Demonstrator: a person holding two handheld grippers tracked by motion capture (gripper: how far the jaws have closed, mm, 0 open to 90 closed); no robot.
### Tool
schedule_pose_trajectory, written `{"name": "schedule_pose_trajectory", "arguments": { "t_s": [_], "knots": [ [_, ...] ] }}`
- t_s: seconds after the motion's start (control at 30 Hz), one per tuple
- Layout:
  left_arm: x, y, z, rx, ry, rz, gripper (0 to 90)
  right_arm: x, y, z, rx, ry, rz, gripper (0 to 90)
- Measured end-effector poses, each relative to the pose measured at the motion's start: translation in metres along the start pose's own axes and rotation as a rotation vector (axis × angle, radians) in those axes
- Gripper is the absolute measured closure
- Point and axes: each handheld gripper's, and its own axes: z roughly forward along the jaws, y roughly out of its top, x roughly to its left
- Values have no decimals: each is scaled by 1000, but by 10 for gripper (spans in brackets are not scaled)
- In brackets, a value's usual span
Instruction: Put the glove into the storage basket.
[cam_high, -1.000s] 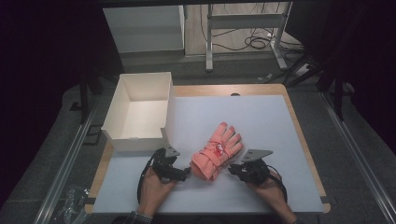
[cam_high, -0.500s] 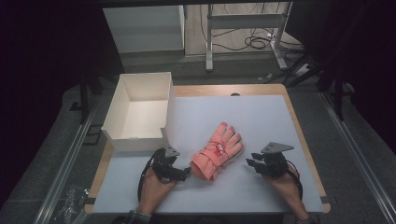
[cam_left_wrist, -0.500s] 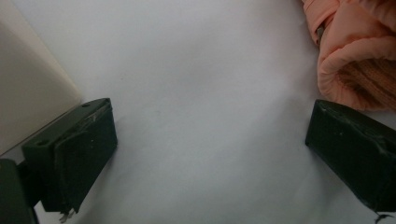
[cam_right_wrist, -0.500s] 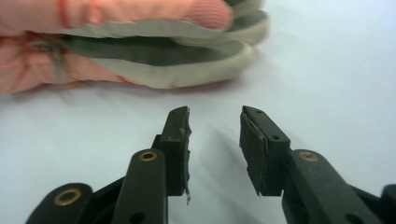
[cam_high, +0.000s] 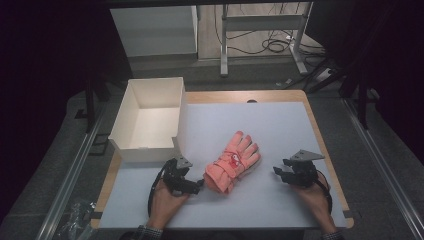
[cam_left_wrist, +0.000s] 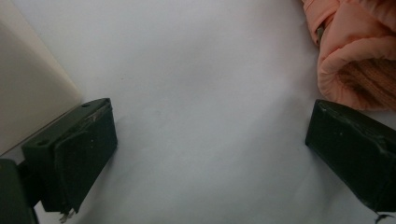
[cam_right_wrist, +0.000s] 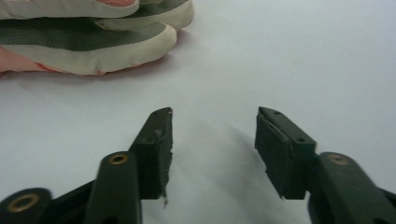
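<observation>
A salmon-pink padded glove (cam_high: 232, 162) lies flat on the white table top (cam_high: 260, 125), its fingers pointing to the far right. My left gripper (cam_high: 196, 182) rests by its cuff with the jaws wide open. In the left gripper view the gripper (cam_left_wrist: 210, 144) has bare table between its jaws, and the knitted cuff (cam_left_wrist: 355, 60) lies just beyond the right jaw. My right gripper (cam_high: 281, 167) stands to the right of the glove, apart from it. Its jaws have just been opening and nothing is between them (cam_right_wrist: 214, 140). The glove's grey-palmed fingers (cam_right_wrist: 93, 42) lie ahead to the left.
An open white box (cam_high: 150, 117) stands at the table's back left, and its wall (cam_left_wrist: 28, 93) is close beside my left gripper. The table's wooden rim (cam_high: 325, 150) runs along the right. Cables and a desk frame (cam_high: 260, 30) lie on the floor beyond.
My right gripper has drawn away from the glove to the right, and its jaws have opened. The glove and the left gripper have stayed in place.
</observation>
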Motion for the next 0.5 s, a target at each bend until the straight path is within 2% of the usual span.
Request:
{"name": "schedule_pose_trajectory", "arguments": {
  "t_s": [0.07, 0.1, 0.2, 0.43, 0.5],
  "knots": [
    [0, 0, 0, 0, 0, 0, 19, 0, 0, 0, -1, -3, -1, 435],
    [0, 0, 0, 0, 0, 0, 18, -2, -1, 2, 13, -7, 0, 391],
    [0, 0, 0, 0, -1, -1, 18, -3, -1, 4, 33, 3, 5, 341],
    [0, 0, 0, 2, -4, -2, 16, -2, -2, 5, 37, 1, -4, 299],
    [0, 0, 0, 3, -6, -3, 16, -2, -2, 6, 37, -13, 2, 257]
  ]
}}
